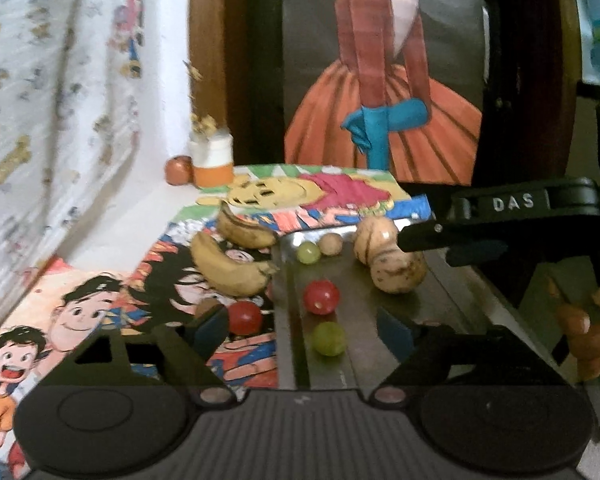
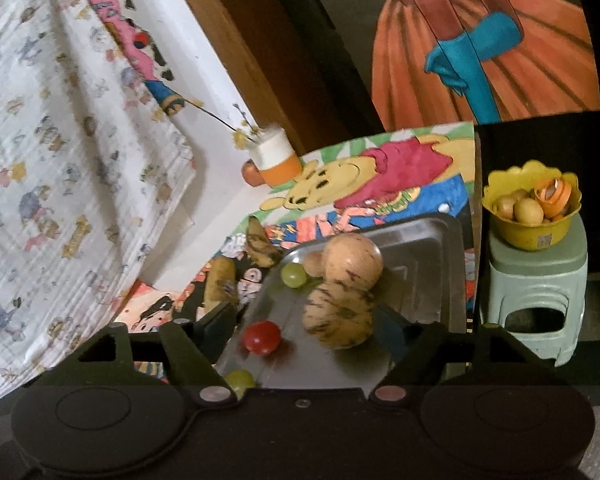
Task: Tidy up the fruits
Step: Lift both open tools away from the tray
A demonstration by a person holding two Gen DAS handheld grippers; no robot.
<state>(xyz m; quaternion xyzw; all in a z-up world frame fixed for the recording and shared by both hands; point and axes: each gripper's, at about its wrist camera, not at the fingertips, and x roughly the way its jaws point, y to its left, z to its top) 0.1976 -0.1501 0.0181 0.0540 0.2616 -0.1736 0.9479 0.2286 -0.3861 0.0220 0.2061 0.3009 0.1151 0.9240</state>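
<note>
Cartoon posters cover my tabletop (image 1: 92,304), with a steel tray (image 1: 440,304) laid over their right side, and that is where the fruit is going.

Nearest to me, my left gripper (image 1: 300,330) hangs spread wide and empty, straddling the tray's left rim. A red cherry tomato (image 1: 244,317) sits on the posters just off the tip of its left finger (image 1: 210,326), close to touching. A green grape (image 1: 329,338) lies on the tray between the fingers, with a second red tomato (image 1: 321,297) just beyond it.

Further out, off the tray to the left, two bananas lie on the posters: the nearer banana (image 1: 228,270) has its long axis running left to right across my fingers' line, its stem end at the tray rim, and the far banana (image 1: 246,230) is angled much the same.

My right gripper (image 2: 304,326) is also open and holding nothing, low over the tray with a speckled melon (image 2: 338,314) inside its span and another melon (image 2: 354,260) behind.

My call: the loose fruit all lies left of the tray, so my left gripper is the nearer one, tomato first.

Farthest off, a yellow bowl (image 2: 530,230) of fruit sits on a stool (image 2: 536,280).
</note>
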